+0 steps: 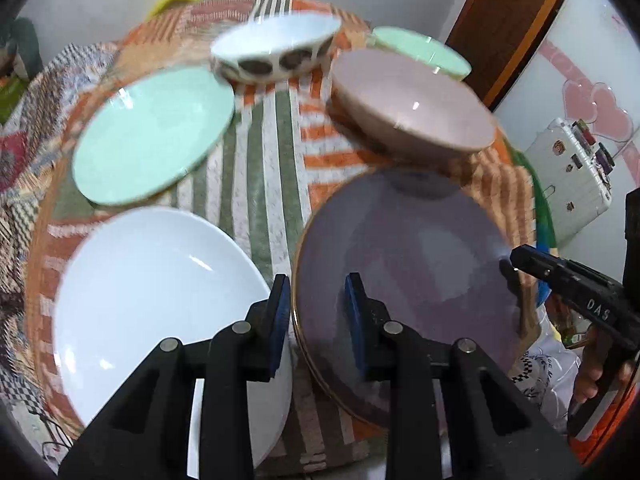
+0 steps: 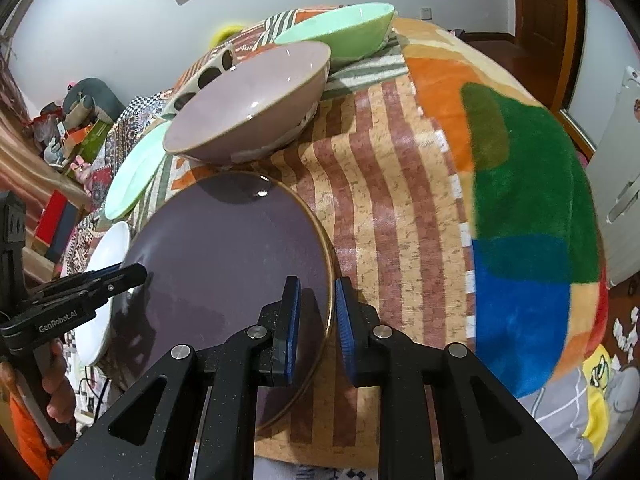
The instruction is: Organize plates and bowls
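Both grippers angled steeply down over a patterned cloth (image 1: 276,184), each straddling an opposite edge of the purple plate (image 1: 404,280). Left gripper (image 1: 318,292): jaws narrow, one blue pad outside the plate's rim at its 9 o'clock side, the other over the plate face; rim sits between them, but whether the pads actually pinch it I cannot tell. Right gripper (image 2: 318,308): jaws drawn close on the plate's rim at the 3 o'clock side, one pad on the plate face and one on the outside, clenched on the purple plate. In the right wrist view the left gripper's tips reach the plate edge at 9 o'clock, with a hand (image 2: 60,392) and an orange sleeve below. In the left wrist view the right gripper's tip meets the plate at 3 o'clock. The plate lies on the cloth, bare. White plate (image 1: 160,320) just beside it at 9 o'clock, nothing in it. Mint-green plate (image 1: 154,136) at 11 o'clock, bare. Pink bowl (image 1: 416,104) at 12 o'clock, tilted, close to the purple plate's far edge, interior bare. White bowl with dark spots (image 1: 276,48) beyond, tilted, blurred. Mint-green bowl (image 2: 340,32) at the far edge behind the pink one, inside bare.
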A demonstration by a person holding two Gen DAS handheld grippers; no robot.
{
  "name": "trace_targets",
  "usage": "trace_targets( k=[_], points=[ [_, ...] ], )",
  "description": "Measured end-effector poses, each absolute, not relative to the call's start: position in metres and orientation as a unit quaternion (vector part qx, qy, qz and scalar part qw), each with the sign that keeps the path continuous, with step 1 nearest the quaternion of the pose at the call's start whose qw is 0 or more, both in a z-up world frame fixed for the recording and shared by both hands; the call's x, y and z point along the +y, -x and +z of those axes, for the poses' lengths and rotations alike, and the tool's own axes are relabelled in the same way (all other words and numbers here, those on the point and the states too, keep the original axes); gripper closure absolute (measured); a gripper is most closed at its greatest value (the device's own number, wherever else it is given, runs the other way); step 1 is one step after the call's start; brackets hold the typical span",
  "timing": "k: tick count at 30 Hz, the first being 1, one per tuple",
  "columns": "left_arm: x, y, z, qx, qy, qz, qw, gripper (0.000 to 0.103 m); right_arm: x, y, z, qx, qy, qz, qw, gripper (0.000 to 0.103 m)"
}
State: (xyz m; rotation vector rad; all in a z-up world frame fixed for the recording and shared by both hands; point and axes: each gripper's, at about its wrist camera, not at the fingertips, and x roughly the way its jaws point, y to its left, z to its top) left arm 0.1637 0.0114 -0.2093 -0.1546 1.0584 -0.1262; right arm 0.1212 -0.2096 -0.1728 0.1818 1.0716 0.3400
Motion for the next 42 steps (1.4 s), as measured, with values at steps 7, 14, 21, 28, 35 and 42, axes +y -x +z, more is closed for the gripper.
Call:
trace_targets(
  k=[7,14,21,28,35,42],
  points=[
    [0.017,-0.135,-0.160,0.445,0.078,-0.074,0.889,0.073,-0.219,-0.105,-0.132,0.457,-0.084,0.171,0.869,0.070],
    [0.029,-0.107,-0.136,0.405,0.070,-0.052,0.910,0.053,-0.200,-0.095,-0.114,0.437,-0.072,0.194,0.875,0.069],
    [0.065,-0.088,-0.129,0.394,0.088,-0.014,0.915,0.043,-0.172,-0.093,-0.103,0.424,-0.060,0.223,0.876,0.060],
    [0.100,-0.071,-0.136,0.399,0.099,0.033,0.911,0.037,-0.144,-0.091,-0.100,0.417,-0.055,0.251,0.872,0.046],
    [0.140,-0.055,-0.150,0.407,0.131,0.076,0.901,0.033,-0.108,-0.098,-0.105,0.428,-0.035,0.279,0.859,0.046],
    [0.173,-0.046,-0.178,0.427,0.163,0.103,0.883,0.033,-0.068,-0.106,-0.120,0.448,-0.009,0.301,0.842,0.046]
  ],
)
